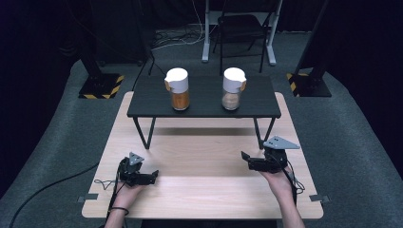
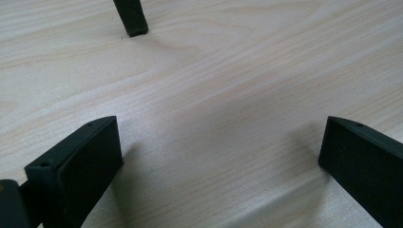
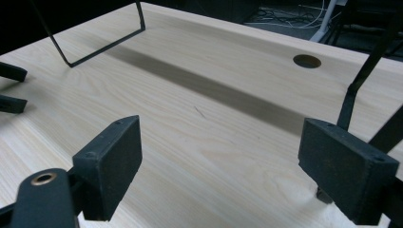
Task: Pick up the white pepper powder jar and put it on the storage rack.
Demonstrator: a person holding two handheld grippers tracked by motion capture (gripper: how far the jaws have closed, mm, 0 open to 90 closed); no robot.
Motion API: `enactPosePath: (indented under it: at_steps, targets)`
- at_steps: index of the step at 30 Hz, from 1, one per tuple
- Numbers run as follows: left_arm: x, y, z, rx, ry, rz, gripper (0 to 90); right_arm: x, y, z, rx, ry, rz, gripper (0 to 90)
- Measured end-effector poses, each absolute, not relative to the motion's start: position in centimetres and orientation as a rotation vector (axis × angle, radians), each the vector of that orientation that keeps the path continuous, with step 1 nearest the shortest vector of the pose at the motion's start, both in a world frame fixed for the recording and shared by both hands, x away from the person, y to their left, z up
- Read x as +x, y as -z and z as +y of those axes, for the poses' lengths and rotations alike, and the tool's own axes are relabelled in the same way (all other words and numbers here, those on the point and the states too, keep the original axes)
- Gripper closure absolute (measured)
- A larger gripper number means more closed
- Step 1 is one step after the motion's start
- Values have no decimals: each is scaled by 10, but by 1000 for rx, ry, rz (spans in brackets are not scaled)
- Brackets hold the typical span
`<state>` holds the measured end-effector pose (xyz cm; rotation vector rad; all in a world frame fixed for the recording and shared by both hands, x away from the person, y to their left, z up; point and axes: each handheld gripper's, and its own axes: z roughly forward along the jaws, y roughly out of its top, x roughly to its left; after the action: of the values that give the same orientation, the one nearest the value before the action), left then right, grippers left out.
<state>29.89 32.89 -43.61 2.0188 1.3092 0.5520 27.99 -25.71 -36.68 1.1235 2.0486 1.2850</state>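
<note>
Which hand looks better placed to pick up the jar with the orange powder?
Probably the left gripper: the orange jar stands on the shelf's left half, on its side; the right gripper sits nearer the beige jar.

Your forearms (image 1: 290,209) are cut off by the bottom edge in the high view. The jars' (image 1: 177,89) contents and labels are too small to tell.
</note>
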Motion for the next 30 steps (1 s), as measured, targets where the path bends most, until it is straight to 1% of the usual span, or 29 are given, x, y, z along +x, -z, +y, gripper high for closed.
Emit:
enactPosePath:
  at_steps: [7,23,30]
  targets:
    - [299,436,329,2019,-552,1309,0,276,381,-260,1146,-1263,2047,138]
    - [299,437,329,2014,-553,1312,0,282,418,-268,1243,-1189,2089,135]
    - [299,436,329,2016,-552,1310,0,286,426,-268,1274,-1160,2108,135]
